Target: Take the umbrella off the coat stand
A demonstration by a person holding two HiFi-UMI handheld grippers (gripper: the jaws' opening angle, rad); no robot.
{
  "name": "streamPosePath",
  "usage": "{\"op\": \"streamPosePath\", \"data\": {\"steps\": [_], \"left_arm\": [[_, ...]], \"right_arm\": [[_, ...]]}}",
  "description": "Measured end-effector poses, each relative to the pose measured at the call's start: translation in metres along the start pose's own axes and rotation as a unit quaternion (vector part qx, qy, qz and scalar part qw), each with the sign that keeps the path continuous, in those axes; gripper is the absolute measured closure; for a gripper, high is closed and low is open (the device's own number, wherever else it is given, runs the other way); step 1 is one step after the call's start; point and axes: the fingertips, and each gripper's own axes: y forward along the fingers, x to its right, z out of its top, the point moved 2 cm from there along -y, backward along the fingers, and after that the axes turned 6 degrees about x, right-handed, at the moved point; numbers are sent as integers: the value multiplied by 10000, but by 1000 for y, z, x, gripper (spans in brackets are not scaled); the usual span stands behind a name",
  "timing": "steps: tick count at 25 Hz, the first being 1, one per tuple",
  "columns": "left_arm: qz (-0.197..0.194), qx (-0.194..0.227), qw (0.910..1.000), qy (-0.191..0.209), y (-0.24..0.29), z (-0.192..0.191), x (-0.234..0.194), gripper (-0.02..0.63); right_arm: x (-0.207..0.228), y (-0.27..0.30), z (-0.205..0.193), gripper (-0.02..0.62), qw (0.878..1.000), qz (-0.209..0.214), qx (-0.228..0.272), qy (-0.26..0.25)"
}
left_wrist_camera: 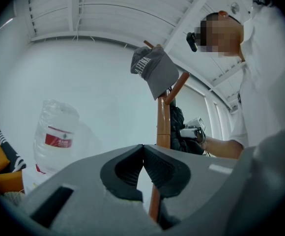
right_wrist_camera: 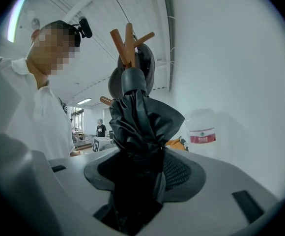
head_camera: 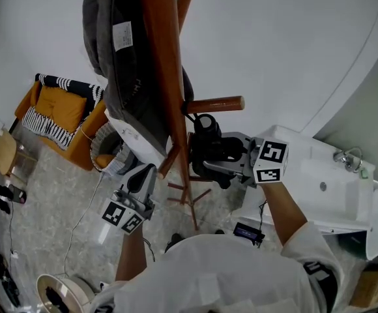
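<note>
Right gripper view shows the right gripper clamping the folded umbrella. It should probably lift steadily, clear of the pegs on the coat stand. The left gripper sits closed and empty.

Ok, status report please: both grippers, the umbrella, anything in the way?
Left gripper shut, empty. Right gripper shut on folded black fabric umbrella, beside brown wooden coat stand. Wooden peg close to umbrella; dark grey garment hangs nearby.
</note>
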Motion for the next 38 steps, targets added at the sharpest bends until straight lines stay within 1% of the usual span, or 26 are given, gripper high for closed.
{"op": "streamPosePath", "data": {"steps": [9, 14, 16, 19, 24, 29, 33, 38], "left_arm": [[-97, 81, 9999, -5, -3, 6, -4, 591], [-127, 78, 9999, -37, 3, 1, 3, 591], [-146, 140, 9998, -21, 1, 4, 3, 592], [-173, 264, 9995, 17, 6, 6, 10, 591], [-259, 327, 9991, 54, 12, 12, 17, 592], [-457, 366, 9982, 108, 17, 20, 28, 591], [-716, 398, 9964, 207, 24, 29, 44, 591], [-1000, 309, 9940, 306, 36, 30, 65, 591]], "right_arm": [[-5, -7, 17, 370, 9988, -341, 180, -291], [-7, -23, 28, 373, 9978, -386, 334, -412], [-10, -24, 33, 373, 9975, -403, 365, -462], [-15, -39, 43, 373, 9969, -413, 495, -456], [-23, -58, 60, 373, 9944, -566, 688, -562], [-22, -74, 65, 373, 9907, -903, 766, -668], [-24, -90, 63, 373, 9872, -1191, 824, -667], [-29, -111, 54, 373, 9812, -1594, 873, -647]]}}
